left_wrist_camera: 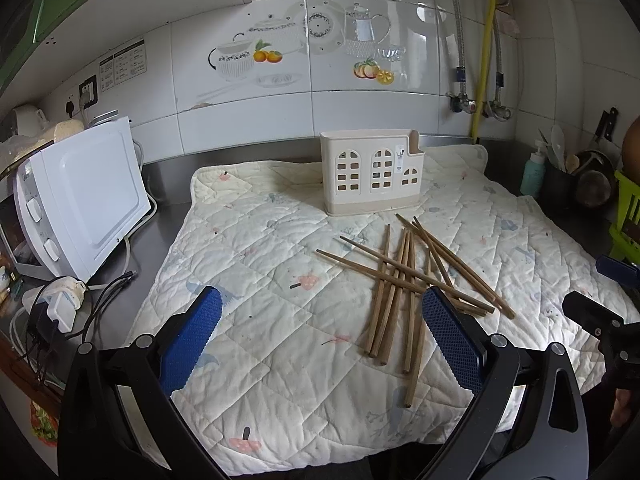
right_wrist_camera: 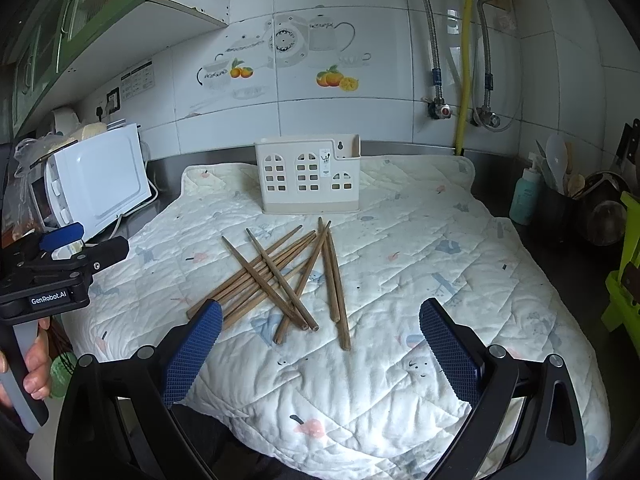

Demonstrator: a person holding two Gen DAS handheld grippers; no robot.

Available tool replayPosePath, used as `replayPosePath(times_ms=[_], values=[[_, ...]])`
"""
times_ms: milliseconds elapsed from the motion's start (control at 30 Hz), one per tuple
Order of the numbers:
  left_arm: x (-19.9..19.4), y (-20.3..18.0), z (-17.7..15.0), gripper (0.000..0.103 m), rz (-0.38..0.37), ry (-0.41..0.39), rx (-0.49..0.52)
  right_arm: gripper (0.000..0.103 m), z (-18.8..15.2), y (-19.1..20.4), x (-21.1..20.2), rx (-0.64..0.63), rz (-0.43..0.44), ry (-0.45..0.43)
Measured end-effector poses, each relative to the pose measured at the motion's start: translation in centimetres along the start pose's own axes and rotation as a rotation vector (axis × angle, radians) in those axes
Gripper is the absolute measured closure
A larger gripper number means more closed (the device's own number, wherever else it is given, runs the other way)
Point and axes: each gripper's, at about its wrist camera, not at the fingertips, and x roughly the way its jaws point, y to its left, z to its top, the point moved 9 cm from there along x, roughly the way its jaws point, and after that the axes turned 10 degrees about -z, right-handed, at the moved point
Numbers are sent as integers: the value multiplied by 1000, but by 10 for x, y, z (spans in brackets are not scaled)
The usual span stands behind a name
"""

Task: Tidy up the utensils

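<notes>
Several brown wooden chopsticks (left_wrist_camera: 404, 280) lie crossed in a loose pile on a white quilted mat (left_wrist_camera: 280, 320); they also show in the right wrist view (right_wrist_camera: 280, 280). A cream utensil holder (left_wrist_camera: 372, 172) with window cut-outs stands upright on the mat behind them, also in the right wrist view (right_wrist_camera: 308, 176). My left gripper (left_wrist_camera: 320, 336) is open and empty, above the mat just left of the pile. My right gripper (right_wrist_camera: 320, 348) is open and empty, near the pile's front ends. Each gripper shows at the edge of the other's view.
A white microwave (left_wrist_camera: 80, 200) stands at the left with cables and a plug (left_wrist_camera: 60, 308) in front. At the right are a teal bottle (right_wrist_camera: 526, 196), a dark pot of kitchen tools (right_wrist_camera: 560, 196) and a green rack (right_wrist_camera: 628, 272). Tiled wall with pipes behind.
</notes>
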Motion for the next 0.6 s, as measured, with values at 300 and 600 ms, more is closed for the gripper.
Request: replayPosePath(times_ms=[300, 600], values=[[-2, -4, 7, 5, -5, -11, 10, 9, 3, 0, -2, -6, 3, -6], [2, -3, 15, 5, -16, -15, 1, 19, 3, 3, 6, -20, 23, 13]])
